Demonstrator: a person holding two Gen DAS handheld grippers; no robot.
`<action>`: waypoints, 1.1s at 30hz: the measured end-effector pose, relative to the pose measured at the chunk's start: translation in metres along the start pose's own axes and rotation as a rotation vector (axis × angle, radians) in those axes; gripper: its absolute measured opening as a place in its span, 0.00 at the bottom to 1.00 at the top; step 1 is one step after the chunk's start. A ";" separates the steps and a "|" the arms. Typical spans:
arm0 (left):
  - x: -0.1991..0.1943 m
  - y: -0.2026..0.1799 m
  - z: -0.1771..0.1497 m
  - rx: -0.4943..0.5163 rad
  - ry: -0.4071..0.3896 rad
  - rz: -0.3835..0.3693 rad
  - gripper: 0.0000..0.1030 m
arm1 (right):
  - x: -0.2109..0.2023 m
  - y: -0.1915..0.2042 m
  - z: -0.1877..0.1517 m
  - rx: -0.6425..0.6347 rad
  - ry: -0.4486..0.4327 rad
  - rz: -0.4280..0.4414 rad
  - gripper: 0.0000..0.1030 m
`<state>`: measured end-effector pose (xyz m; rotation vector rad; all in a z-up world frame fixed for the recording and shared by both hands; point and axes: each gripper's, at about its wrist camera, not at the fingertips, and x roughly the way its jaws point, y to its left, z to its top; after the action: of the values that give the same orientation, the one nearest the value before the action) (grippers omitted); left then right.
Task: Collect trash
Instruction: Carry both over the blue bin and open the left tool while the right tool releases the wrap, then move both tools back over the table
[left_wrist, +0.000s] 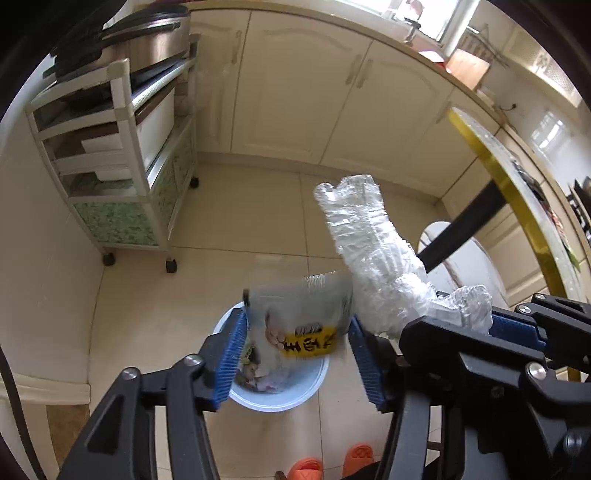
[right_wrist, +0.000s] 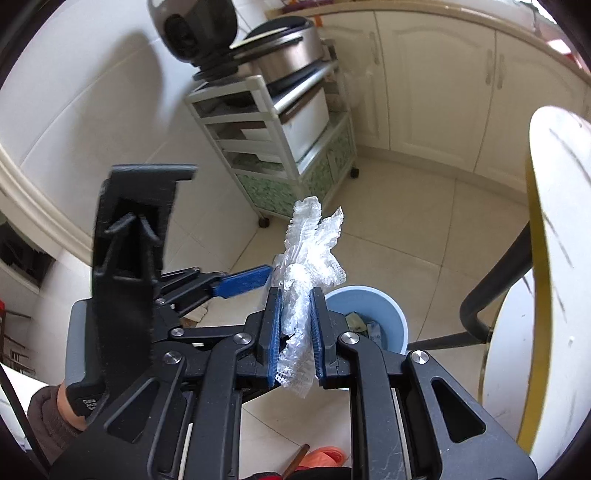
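Left tool gapes, limp snack packet loose over blue bin; right tool pinches crinkly, featherlight plastic wrap mid-bunch

Snack packet motion-blurred, yellow label print unreadable; whether blue fingers touch it cannot tell. Bin half hidden behind packet and fingers, contents indistinct. Orange slippers cut off by bottom edge. Crumpled plastic wrap lower end hidden between fingers. Round bench cut off at right edge.
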<state>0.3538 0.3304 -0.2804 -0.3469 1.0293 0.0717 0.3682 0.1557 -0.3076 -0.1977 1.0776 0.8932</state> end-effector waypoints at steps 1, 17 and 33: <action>0.002 0.001 0.002 -0.005 0.000 0.005 0.58 | 0.003 -0.002 0.000 0.008 0.003 0.004 0.17; -0.013 -0.029 0.015 -0.015 -0.060 0.027 0.67 | -0.005 -0.003 0.008 0.045 -0.053 -0.014 0.51; -0.127 -0.144 0.007 0.164 -0.319 0.029 0.79 | -0.171 -0.019 -0.017 0.029 -0.332 -0.084 0.67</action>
<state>0.3251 0.2099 -0.1336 -0.1637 0.7188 0.0658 0.3412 0.0427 -0.1794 -0.0664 0.7668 0.8011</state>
